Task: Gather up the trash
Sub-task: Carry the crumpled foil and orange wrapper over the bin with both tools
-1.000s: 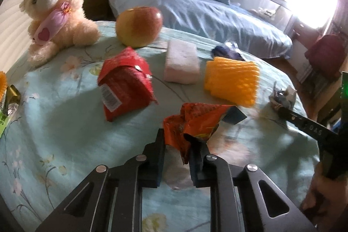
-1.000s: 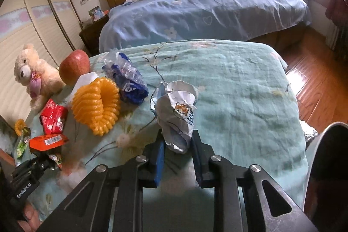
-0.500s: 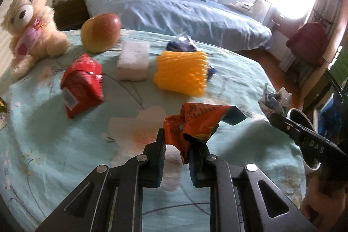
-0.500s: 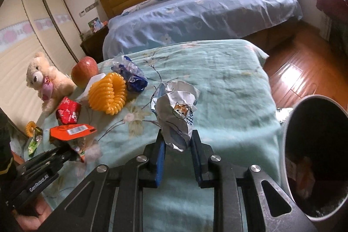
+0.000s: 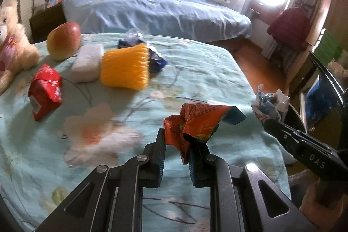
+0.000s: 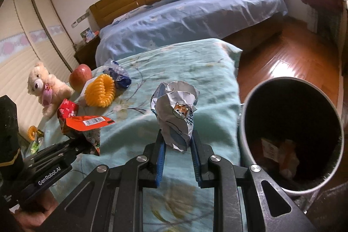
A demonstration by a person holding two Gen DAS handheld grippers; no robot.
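Silver crumpled wrapper (image 6: 175, 110) is clamped upright in your right gripper (image 6: 177, 146), just left of the trash bin (image 6: 264, 88); swing right. Left gripper (image 5: 177, 150), clenched on the orange wrapper (image 5: 196, 123), sits farther from the bin.

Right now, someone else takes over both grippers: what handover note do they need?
Left gripper: shut on the orange wrapper, lifted off the bed.
Right gripper: shut on the crumpled white wrapper, beside the bin.
Done: both pieces picked up; bin already holds some trash.
Left: drop both, then the red packet and blue wrapper. Apple and teddy bear probably stay.
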